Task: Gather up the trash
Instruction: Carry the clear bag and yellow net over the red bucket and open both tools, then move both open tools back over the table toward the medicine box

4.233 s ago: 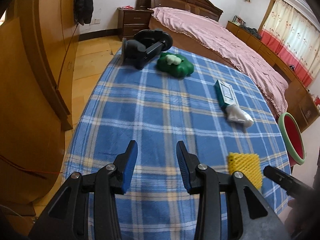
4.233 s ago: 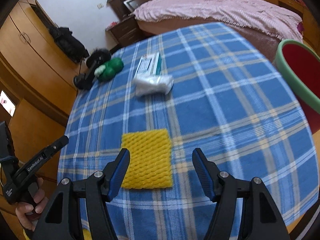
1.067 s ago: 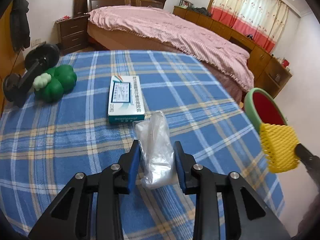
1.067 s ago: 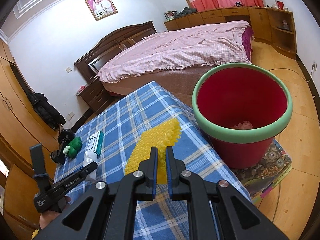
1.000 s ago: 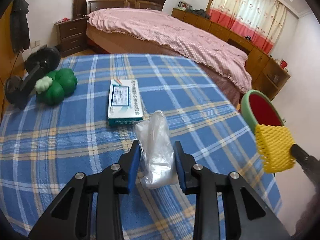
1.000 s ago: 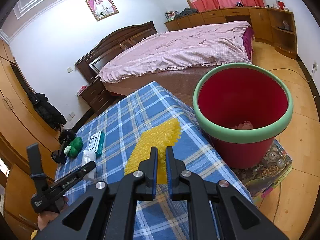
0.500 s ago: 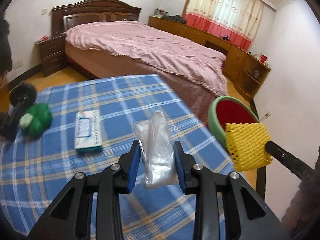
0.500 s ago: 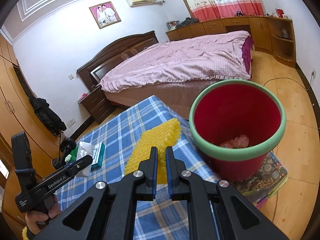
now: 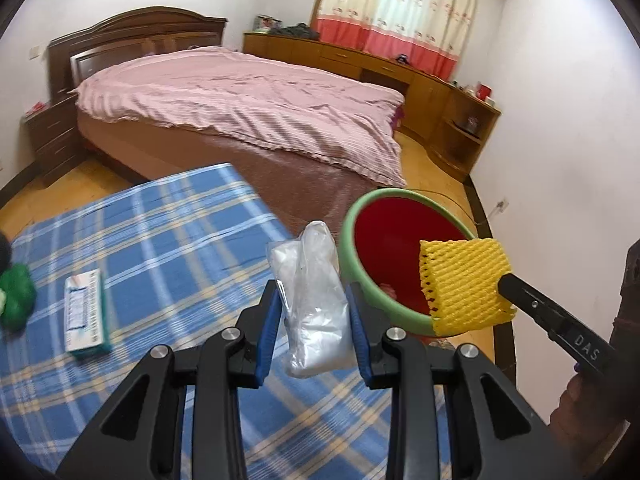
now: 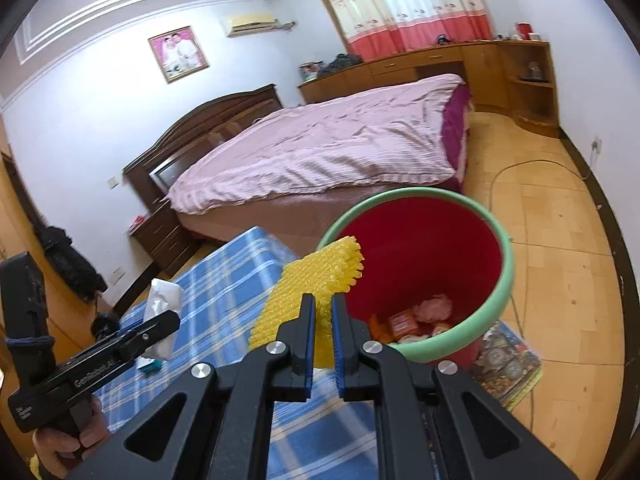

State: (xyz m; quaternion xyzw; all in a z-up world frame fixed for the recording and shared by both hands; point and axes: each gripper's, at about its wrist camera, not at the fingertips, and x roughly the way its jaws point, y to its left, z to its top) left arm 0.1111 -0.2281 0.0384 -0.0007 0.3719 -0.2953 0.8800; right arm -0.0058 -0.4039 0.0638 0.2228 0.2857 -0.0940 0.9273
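My left gripper (image 9: pixel 313 304) is shut on a clear plastic bag (image 9: pixel 310 292) and holds it above the table's right edge, just left of the red bin with a green rim (image 9: pixel 354 272). My right gripper (image 10: pixel 322 314) is shut on a yellow foam net (image 10: pixel 310 284) and holds it at the bin's near rim (image 10: pixel 440 350). The net also shows in the left wrist view (image 9: pixel 464 286), in front of the bin's mouth. The bin holds some pink and orange scraps (image 10: pixel 416 318).
The table has a blue plaid cloth (image 9: pixel 168 240). A teal and white box (image 9: pixel 84 314) and a green toy (image 9: pixel 14 294) lie at its left. A bed with a pink cover (image 9: pixel 240 96) stands behind. A patterned mat (image 10: pixel 508 360) lies under the bin.
Both grippers have moved right, off the table toward the bin, each still holding its item. The bin is now closer and lower in both views.
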